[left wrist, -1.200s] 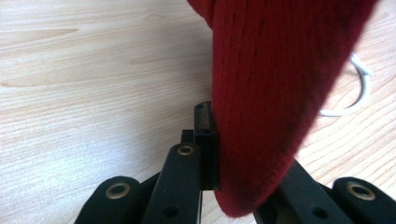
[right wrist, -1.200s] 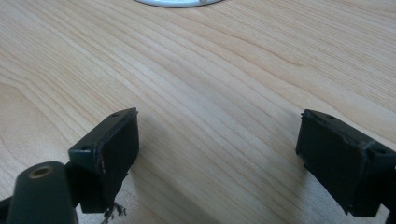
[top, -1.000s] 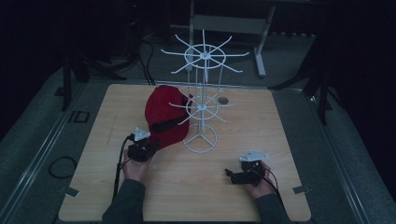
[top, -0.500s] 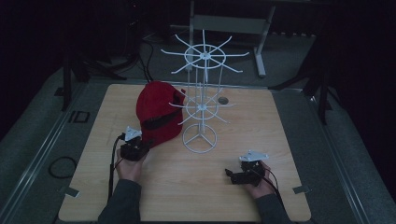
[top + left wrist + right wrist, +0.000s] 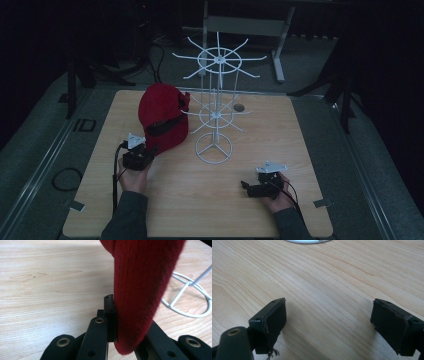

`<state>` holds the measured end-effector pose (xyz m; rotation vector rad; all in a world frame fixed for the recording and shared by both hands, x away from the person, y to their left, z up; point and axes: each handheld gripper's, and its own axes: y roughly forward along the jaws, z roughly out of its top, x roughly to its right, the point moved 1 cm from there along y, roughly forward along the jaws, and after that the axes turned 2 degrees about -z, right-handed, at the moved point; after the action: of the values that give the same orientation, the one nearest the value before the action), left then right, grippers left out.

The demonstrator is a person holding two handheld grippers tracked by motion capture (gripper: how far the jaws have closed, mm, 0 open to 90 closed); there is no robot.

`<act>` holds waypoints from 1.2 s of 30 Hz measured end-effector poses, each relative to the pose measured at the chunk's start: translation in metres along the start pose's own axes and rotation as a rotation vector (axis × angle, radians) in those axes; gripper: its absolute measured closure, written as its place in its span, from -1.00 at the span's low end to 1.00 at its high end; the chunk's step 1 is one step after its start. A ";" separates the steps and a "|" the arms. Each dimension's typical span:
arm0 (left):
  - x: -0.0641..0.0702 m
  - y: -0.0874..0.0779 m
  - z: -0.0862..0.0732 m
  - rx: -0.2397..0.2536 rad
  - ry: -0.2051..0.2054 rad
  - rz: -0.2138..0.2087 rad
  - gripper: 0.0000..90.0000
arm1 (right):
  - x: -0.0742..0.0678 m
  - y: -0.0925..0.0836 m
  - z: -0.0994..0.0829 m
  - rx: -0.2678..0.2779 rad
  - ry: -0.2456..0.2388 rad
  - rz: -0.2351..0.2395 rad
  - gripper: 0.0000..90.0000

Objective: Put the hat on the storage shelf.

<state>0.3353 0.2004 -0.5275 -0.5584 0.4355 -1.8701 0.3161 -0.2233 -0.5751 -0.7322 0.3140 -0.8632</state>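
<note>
A red cap [image 5: 162, 117] stands tilted upright at the table's left, just left of a white wire hat rack [image 5: 215, 100]. My left gripper [image 5: 151, 149] is shut on the cap's lower edge. In the left gripper view the red fabric [image 5: 142, 290] is pinched in the left gripper [image 5: 125, 322]; its left fingertip [image 5: 110, 312] presses on the cloth and the other is hidden behind it. My right gripper [image 5: 245, 186] rests low over the table at the front right. In the right gripper view it [image 5: 329, 320] stands open with bare wood between the pads.
The rack's ring base [image 5: 214, 148] sits mid-table, with spoked tiers above it; its base also shows as a white ring [image 5: 190, 302]. A small dark round disc [image 5: 239, 107] lies behind the rack. The wooden table [image 5: 300, 150] has dark floor around it.
The left hand has carried the cap leftward, away from the rack, and lifted it slightly. The right hand has stayed put.
</note>
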 end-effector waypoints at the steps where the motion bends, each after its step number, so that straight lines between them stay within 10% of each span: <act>1: -0.001 -0.001 0.001 0.004 0.002 0.003 0.92 | 0.000 0.000 0.000 0.000 -0.001 0.000 -0.71; 36: -0.008 -0.029 0.016 0.082 -0.011 0.043 0.91 | 0.000 0.000 0.000 0.002 -0.002 0.000 -0.71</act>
<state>0.3245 0.2176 -0.5001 -0.5008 0.3588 -1.8343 0.3163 -0.2233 -0.5752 -0.7312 0.3114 -0.8626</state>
